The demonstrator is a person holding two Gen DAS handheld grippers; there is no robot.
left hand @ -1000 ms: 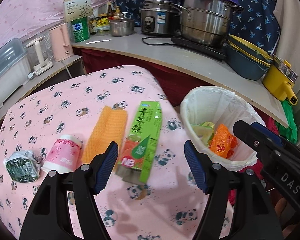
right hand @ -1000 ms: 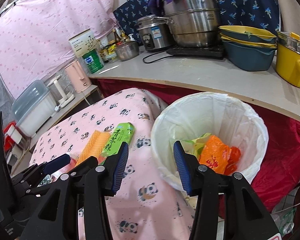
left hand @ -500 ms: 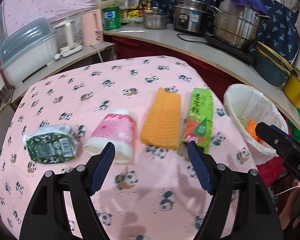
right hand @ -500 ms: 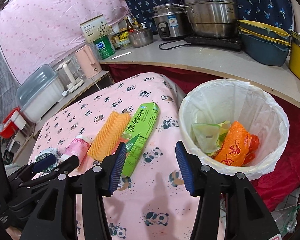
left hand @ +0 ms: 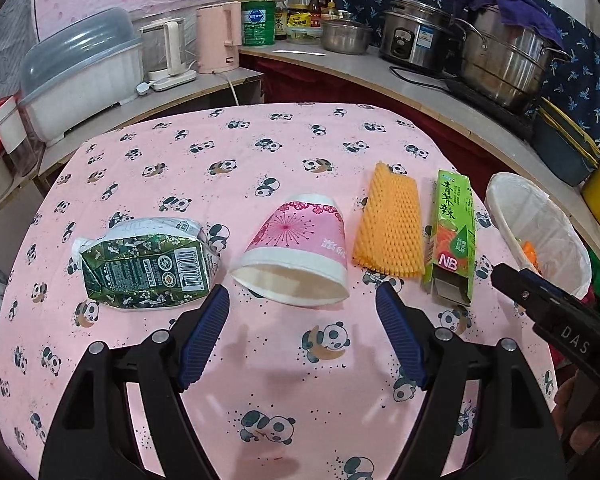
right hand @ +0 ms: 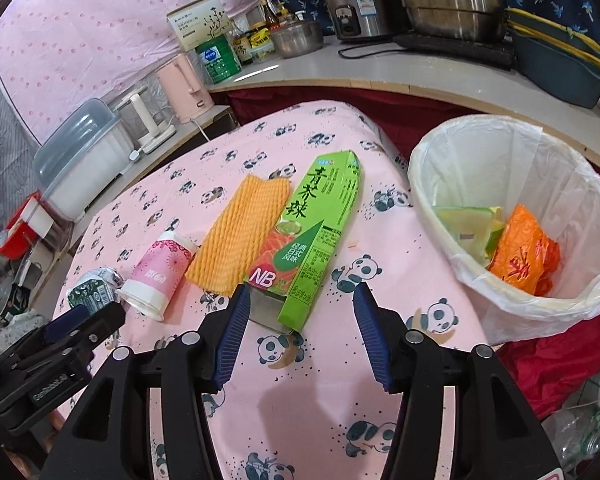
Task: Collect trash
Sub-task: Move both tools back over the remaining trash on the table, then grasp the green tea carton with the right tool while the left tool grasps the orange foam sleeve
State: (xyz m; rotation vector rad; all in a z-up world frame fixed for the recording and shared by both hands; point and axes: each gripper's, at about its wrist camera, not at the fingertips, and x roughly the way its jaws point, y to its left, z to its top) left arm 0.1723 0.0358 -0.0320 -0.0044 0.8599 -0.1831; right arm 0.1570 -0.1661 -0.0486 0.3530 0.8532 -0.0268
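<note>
Left claw [left hand: 302, 308] spread wide, empty, facing the pink cup [left hand: 296, 250]; right claw [right hand: 298, 308] released over the green carton [right hand: 312, 240]. Straddle fully, then squeeze gently.

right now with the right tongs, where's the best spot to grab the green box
Grip the green box across its narrow width, near the open end facing the right tongs. It lies flat and lengthwise along the approach, so come straight forward and down, one finger either side. The orange foam net crowds its left edge.
</note>
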